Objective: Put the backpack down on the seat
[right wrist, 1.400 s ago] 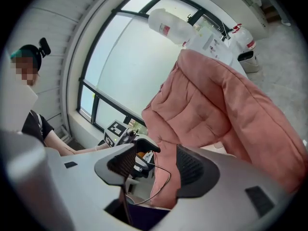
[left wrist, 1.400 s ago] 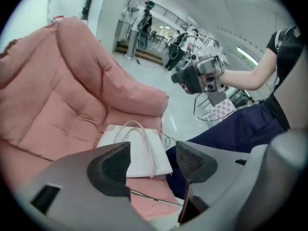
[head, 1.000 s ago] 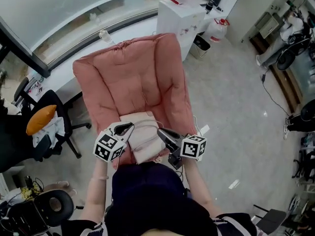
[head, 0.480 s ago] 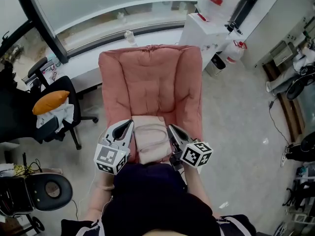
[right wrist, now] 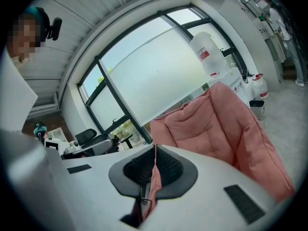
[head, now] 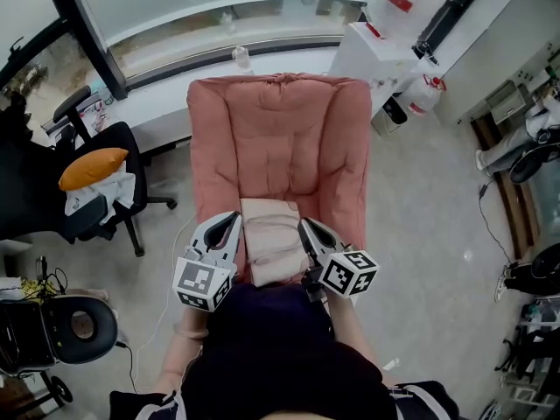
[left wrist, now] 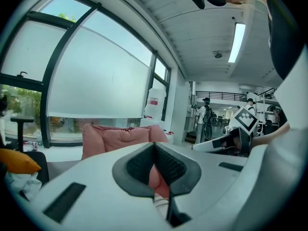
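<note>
Pink on pink: the pale backpack (head: pixel 269 250) sits low in the middle of the head view, over the front edge of the salmon armchair (head: pixel 280 138) that fills the frame's centre. We hold it from both sides. The left gripper (head: pixel 231 220) is at its left edge and the right gripper (head: pixel 304 226) at its right, so the load is shared and the bag stays square to the seat rather than swinging.

In the right gripper view the jaws are clamped together on a thin pink strap (right wrist: pixel 155 177) that runs down out of the pads. A narrow bite like that is enough to carry the bag without crushing its body. In the left gripper view the jaws are likewise pressed together at the tips, with pink fabric showing in the gap just below them. We judge that this side is also pinching the bag's edge.

Both grippers point forward toward the chair back, which shows beyond the jaws in each gripper view. We cannot tell from above whether the bag's base already bears on the cushion or hangs just clear of it. We judge the putting down unfinished while both grips are closed.

An office chair (head: pixel 101 208) with an orange cushion (head: pixel 92 166) stands well apart at the left of the frame, out of the way.
</note>
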Tool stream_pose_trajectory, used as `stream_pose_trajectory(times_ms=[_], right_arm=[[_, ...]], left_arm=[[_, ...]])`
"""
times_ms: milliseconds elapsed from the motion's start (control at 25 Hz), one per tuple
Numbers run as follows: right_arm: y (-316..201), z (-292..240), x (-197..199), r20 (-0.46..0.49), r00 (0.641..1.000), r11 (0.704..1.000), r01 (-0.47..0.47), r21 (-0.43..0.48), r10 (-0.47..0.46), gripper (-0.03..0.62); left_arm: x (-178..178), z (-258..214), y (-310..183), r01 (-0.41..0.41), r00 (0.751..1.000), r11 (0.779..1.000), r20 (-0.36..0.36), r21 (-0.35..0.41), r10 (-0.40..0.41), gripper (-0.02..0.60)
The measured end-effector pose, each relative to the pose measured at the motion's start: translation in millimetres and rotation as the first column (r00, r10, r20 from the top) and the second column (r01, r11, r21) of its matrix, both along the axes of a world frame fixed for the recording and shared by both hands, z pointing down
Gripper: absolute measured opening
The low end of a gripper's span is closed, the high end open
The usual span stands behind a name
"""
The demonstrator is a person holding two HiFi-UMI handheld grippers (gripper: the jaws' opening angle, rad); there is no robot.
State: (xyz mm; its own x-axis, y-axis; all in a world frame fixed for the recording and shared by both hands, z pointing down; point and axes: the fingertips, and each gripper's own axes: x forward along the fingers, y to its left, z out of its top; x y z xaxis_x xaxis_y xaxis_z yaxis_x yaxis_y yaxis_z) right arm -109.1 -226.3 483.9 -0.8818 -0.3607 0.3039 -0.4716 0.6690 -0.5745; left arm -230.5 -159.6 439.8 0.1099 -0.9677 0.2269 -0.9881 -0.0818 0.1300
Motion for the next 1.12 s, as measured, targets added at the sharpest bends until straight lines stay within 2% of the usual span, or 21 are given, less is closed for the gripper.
stream_pose_trajectory(times_ms=[520, 1120], right_arm=[[8.0, 7.6, 2.1, -0.024, 1.0, 1.0, 0.003, -0.031, -0.004, 0.034], [-4.7, 22.4, 2.9, -0.039, 0.999, 0.996, 0.022, -0.085, -0.025, 0.034]], left_arm=[[18.3, 2.6, -10.0, -0.099, 0.995, 0.995, -0.018, -0.008, 0.099, 0.018], [15.7, 19.4, -15.4, -0.067, 0.997, 0.996, -0.041, -0.061, 0.064, 0.018]])
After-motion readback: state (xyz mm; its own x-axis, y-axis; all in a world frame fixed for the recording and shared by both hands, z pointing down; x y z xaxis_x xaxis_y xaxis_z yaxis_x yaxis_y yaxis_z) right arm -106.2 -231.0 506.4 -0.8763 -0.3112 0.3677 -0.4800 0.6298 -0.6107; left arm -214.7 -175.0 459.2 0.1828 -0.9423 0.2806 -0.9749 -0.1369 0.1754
